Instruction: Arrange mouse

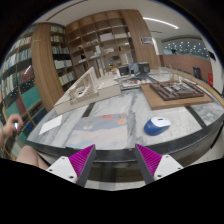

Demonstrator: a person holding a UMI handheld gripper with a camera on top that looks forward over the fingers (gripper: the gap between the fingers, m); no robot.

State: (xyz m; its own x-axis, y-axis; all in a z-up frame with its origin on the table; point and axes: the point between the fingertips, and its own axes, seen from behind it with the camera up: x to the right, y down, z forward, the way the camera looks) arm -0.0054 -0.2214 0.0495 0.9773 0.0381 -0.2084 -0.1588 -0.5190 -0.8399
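The claw (116, 160) hangs with its fingers spread wide, and nothing sits in the gap between them. From there toward 12 o'clock the table (90, 128) lies bare, the mouse (157, 125) at about 1 o'clock the only nearby thing. Farther off, wooden models (178, 92) at 2 o'clock and 11 o'clock crowd the back.

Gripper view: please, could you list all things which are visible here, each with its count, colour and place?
mouse: one, blue and white, on the table, beyond the right finger
mouse pad: one, grey with an orange and blue print, on the table left of the mouse
table: one, pale marbled top, just ahead of the fingers
bookshelves: several, brown wood, at the back of the room
person's hand: one, at the far left beside the table
tool: one, open, nothing between its fingers, which bear magenta pads
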